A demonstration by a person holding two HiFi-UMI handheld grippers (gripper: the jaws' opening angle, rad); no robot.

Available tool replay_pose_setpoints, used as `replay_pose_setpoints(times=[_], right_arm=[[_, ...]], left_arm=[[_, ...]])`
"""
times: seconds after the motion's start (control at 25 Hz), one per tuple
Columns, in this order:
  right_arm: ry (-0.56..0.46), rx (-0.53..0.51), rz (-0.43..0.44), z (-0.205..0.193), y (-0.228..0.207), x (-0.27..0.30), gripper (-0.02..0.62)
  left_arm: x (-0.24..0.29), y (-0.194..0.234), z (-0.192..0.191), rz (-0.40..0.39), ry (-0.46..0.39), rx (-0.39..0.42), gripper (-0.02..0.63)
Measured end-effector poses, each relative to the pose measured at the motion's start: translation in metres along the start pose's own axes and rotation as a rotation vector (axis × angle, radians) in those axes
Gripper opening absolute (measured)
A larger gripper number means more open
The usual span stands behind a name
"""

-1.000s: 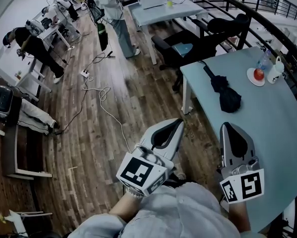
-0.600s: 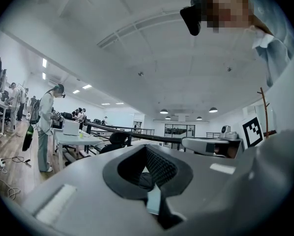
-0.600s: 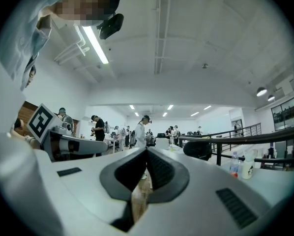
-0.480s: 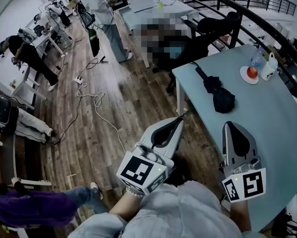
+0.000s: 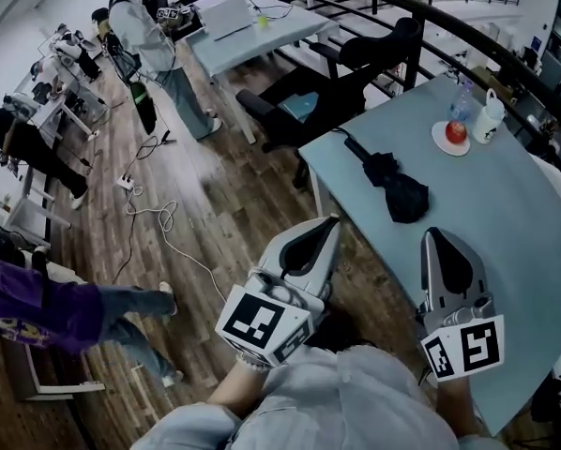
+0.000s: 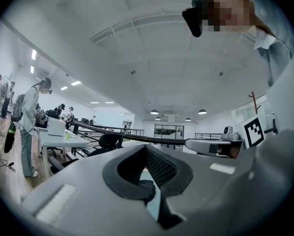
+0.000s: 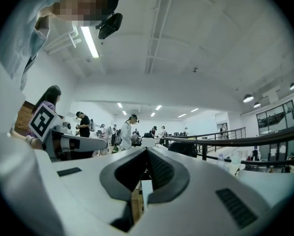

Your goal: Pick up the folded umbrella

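Pale bench (image 5: 506,223), with the left hand-held gripper (image 5: 329,221) beside its edge and the right hand-held gripper (image 5: 433,235) above it, both with jaws together and empty; folded umbrella (image 5: 390,184) lying ahead, untouched; apple (image 5: 456,132) beyond.

Red apple (image 5: 456,131) on a saucer (image 5: 437,140) — bottle (image 5: 462,102) just beside.

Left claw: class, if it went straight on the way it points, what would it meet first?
Likely the folded umbrella on the table, in line ahead of the left claw; it might pass just above.
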State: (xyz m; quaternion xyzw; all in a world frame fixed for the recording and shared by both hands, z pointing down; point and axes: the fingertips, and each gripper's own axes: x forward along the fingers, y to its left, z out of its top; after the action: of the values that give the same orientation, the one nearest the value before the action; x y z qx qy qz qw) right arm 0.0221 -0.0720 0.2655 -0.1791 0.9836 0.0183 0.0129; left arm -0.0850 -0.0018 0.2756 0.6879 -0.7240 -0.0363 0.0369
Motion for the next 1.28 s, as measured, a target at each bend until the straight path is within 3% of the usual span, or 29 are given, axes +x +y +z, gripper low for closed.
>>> replay_pose_setpoints(times=[0.4,0.68,1.28], right_arm=[[0.041,-0.002,-0.082,-0.004,-0.011,0.075,-0.002],[0.063,0.001,-0.178,-0.008,-0.023,0.115,-0.002],[0.077,-0.019,-0.404,-0.012,-0.058,0.166,-0.001]], left_arm=[[0.054,0.067,0.003,-0.092,0.033,-0.017,0.003],[0.093,0.102,0.002,-0.196,0.039,-0.048,0.003],[0.175,0.135,0.0,-0.442,0.066,0.003,0.003]])
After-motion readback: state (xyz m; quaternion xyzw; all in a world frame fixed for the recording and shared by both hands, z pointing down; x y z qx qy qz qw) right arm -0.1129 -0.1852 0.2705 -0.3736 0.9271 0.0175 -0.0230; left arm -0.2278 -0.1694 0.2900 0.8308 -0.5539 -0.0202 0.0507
